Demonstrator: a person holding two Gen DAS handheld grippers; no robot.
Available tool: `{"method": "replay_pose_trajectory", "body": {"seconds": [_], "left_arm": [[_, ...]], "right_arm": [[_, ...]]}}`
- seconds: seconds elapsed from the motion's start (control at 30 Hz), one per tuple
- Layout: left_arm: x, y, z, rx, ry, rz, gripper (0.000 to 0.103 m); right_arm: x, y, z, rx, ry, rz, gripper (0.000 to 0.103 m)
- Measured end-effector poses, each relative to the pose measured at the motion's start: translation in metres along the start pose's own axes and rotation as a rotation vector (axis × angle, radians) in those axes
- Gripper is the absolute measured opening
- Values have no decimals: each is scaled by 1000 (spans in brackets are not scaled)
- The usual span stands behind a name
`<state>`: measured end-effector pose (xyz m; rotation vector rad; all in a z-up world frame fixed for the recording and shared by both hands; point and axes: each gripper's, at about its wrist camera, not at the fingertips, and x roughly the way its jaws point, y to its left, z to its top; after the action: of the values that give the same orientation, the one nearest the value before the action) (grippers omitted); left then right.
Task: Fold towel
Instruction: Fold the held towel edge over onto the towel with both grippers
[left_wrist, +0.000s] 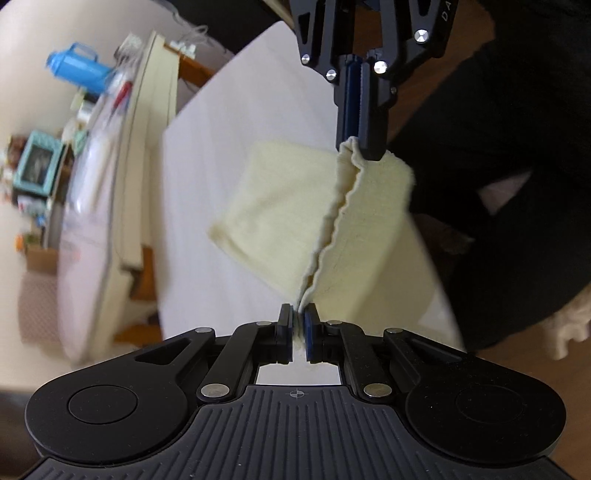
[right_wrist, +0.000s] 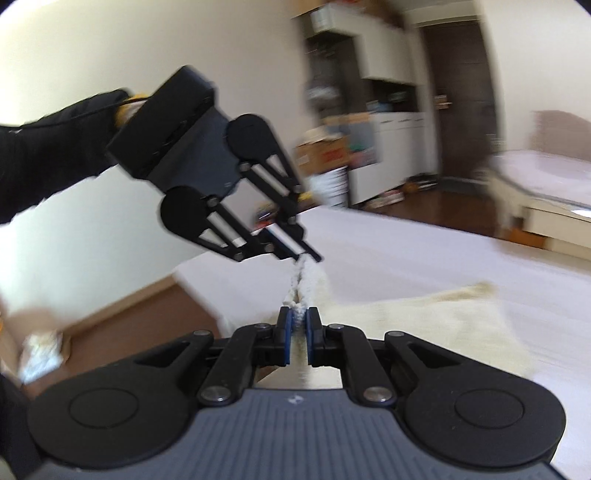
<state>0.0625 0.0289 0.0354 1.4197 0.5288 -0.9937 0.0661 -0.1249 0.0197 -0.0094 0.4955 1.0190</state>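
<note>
Two grippers had hold of the same towel (left_wrist: 295, 206), one at each end of a doubled-up edge. The left gripper (left_wrist: 299, 325) was clamped tight on one corner, with the pale yellow cloth squeezed between its blue pads (left_wrist: 309, 328). The right gripper (left_wrist: 360, 147) came in from the top of the left camera's view, closed on the other end of that wavy edge.

From the right camera it was the same deal flipped around: the right gripper (right_wrist: 299, 321) was pinched on a bunched bit of towel (right_wrist: 424, 317), and the left gripper (right_wrist: 308, 258) was closed on the cloth just ahead of it. A short ridge of fabric ran between the two, so they were pretty near each other. A black sleeve (right_wrist: 48, 155) led off behind the left gripper.

The towel was folded over along the held edge, both layers hanging from it. The rest of it trailed onto the white table (left_wrist: 229, 110) below. How much was actually lifted off was hard to say, since both views were blurry.

Off to the side there was a blue jug (left_wrist: 79, 70) among some clutter, and a dark door (right_wrist: 458, 92) at the back of the room.
</note>
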Motion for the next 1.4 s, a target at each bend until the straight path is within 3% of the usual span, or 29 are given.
{"method": "replay_pose_trajectory", "body": {"seconds": [0.17, 0.47, 0.67, 0.77, 0.8, 0.9, 1.17, 1.23, 1.4], "left_arm": [[47, 42, 27, 94, -8, 0, 7], [99, 71, 41, 105, -6, -23, 8], [117, 74, 41, 101, -21, -44, 10], [117, 71, 40, 112, -26, -35, 10], [118, 70, 40, 115, -28, -31, 10], [115, 68, 39, 122, -44, -15, 10], [104, 63, 38, 141, -87, 31, 10], [102, 62, 38, 142, -91, 40, 10], [103, 64, 44, 134, -113, 49, 13]], "right_arm": [[-7, -52, -3, 165, -49, -116, 9], [3, -116, -13, 322, -47, -212, 8], [-19, -122, -35, 364, -37, -224, 8], [-23, -124, -38, 377, -38, -231, 15], [-24, -124, -38, 382, -39, -235, 22], [-26, -132, -44, 425, -43, -227, 24], [-20, -139, -50, 467, -48, -209, 23], [-22, -138, -51, 476, -58, -209, 11], [-39, -116, -42, 400, -93, -260, 9]]}}
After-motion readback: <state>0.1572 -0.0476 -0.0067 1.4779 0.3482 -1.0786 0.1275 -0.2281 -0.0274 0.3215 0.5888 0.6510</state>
